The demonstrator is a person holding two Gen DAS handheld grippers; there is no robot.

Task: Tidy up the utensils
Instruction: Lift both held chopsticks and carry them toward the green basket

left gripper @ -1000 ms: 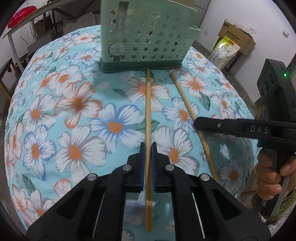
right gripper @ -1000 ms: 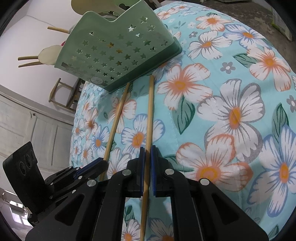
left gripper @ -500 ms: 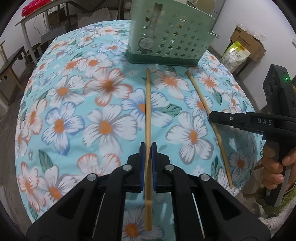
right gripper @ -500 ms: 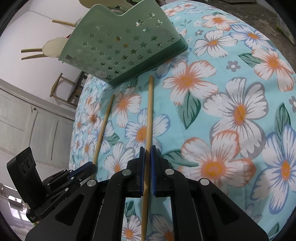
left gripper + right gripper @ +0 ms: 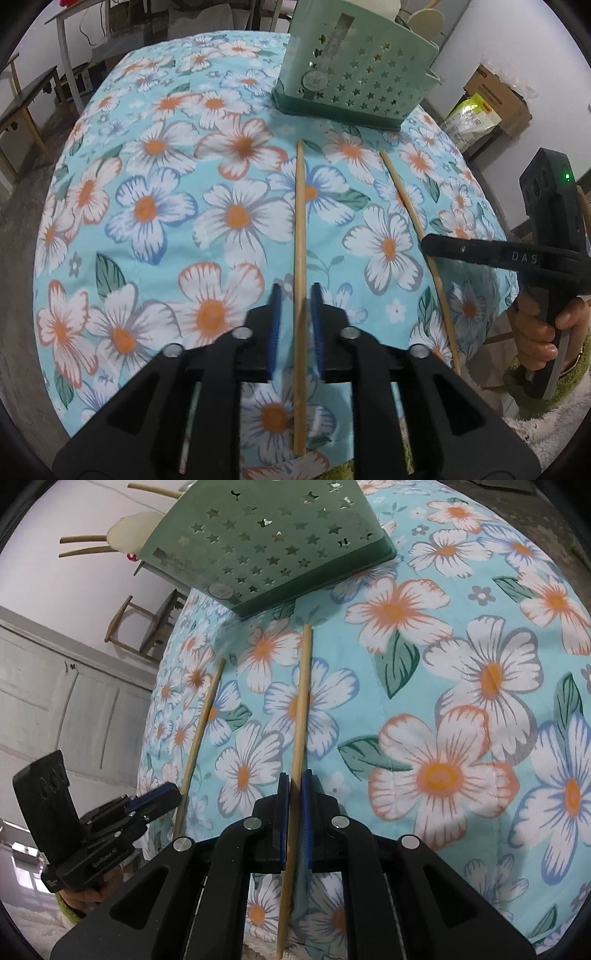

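Left fingers (image 5: 295,291) apart astride chopstick (image 5: 300,221); right fingers (image 5: 294,779) clamp other chopstick (image 5: 301,701); caddy (image 5: 354,70) ahead.

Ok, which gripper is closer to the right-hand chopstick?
Right. The right gripper has its jaws closed on the right-hand chopstick, toward its near end. The left gripper is off to the side, jaws open astride the other chopstick.

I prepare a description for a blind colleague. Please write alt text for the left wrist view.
The left gripper is open around a wooden chopstick lying on a floral tablecloth. Beyond it stands a green star-punched utensil holder; at right, the right gripper meets a second chopstick.
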